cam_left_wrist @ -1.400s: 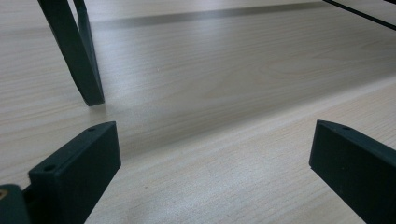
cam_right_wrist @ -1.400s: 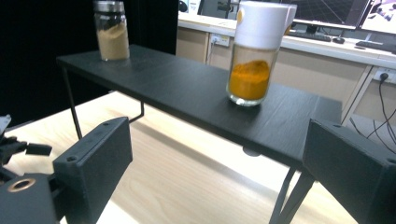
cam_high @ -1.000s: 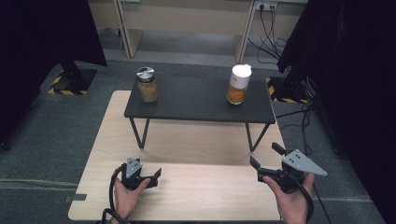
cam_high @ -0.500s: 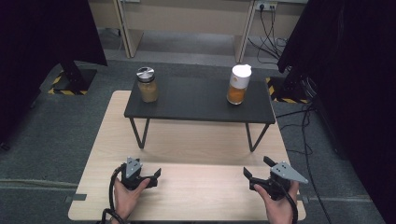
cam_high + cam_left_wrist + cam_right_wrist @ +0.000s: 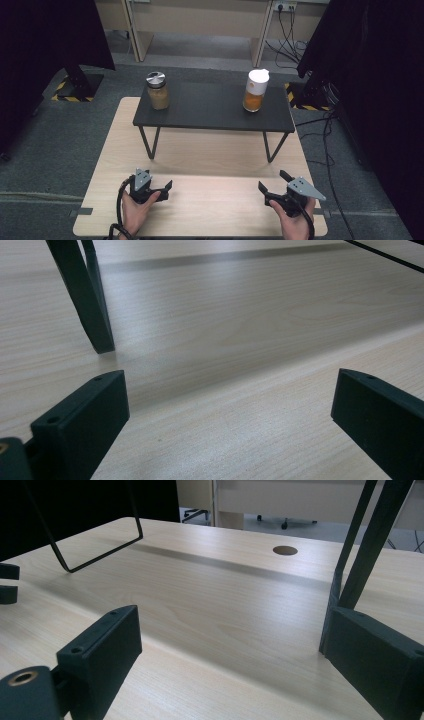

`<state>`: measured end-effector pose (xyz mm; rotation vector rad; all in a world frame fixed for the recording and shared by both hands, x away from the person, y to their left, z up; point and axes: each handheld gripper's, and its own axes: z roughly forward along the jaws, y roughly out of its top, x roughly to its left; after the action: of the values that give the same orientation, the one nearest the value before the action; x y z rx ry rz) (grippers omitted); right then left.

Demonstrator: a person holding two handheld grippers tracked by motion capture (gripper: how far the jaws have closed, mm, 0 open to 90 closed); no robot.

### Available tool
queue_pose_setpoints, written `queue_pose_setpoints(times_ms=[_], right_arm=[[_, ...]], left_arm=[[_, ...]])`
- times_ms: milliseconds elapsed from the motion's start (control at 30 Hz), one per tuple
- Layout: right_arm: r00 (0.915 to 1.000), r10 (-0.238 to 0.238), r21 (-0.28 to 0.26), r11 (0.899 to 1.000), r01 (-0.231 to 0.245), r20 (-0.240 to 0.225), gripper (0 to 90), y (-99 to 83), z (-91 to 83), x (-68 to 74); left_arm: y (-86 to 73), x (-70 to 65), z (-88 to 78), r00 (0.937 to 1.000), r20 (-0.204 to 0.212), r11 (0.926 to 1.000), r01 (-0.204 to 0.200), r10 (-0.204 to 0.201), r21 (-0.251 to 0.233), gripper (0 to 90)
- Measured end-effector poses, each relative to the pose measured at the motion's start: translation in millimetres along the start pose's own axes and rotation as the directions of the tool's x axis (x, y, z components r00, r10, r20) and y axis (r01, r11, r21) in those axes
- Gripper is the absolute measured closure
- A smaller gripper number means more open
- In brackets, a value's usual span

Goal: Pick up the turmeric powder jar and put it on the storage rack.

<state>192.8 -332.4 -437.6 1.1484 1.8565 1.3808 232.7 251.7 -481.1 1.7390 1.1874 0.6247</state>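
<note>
- Two hand-held tools rest low at the near edge of the pale wooden surface (image 5: 200, 155), both with jaws spread wide and nothing between them; the left tool (image 5: 161, 191) sits near the left corner, the right tool (image 5: 271, 187) near the right.
- The things nearest to hand stand well apart from both tools, up on the low black metal-legged shelf (image 5: 215, 107): a glass jar of tan powder with a silver lid (image 5: 157, 90) at its left end, a white-capped jar of orange contents (image 5: 255, 90) at its right.
- To do the reach well, each tool should likely rise clear of the shelf's front edge, then come in level at a jar's body, below the lid.
- Both hands cup the tools from behind, jaws pointing forward and inward.
- Seen along the jaws, the shelf's hairpin legs (image 5: 360, 555) stand just ahead.
</note>
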Motion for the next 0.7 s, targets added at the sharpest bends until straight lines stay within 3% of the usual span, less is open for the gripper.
queue_pose_setpoints(times_ms=[233, 700], right_arm=[[1.0000, 0.008, 0.014, 1.000, -0.008, 0.001, 8.5, -8.2, 3.5, -1.1], [0.9989, 0.043, 0.095, 0.995, -0.044, 0.019, 8.5, -18.8, 7.7, -4.5]], left_arm=[[-0.1, 0.0, 0.0, 1.0000, 0.000, 1.0000, 0.000, 0.000, 0.000, 1.2], [-0.2, -0.5, -0.1, 1.0000, -0.001, 1.0000, -0.003, 0.003, -0.001, 1.2]])
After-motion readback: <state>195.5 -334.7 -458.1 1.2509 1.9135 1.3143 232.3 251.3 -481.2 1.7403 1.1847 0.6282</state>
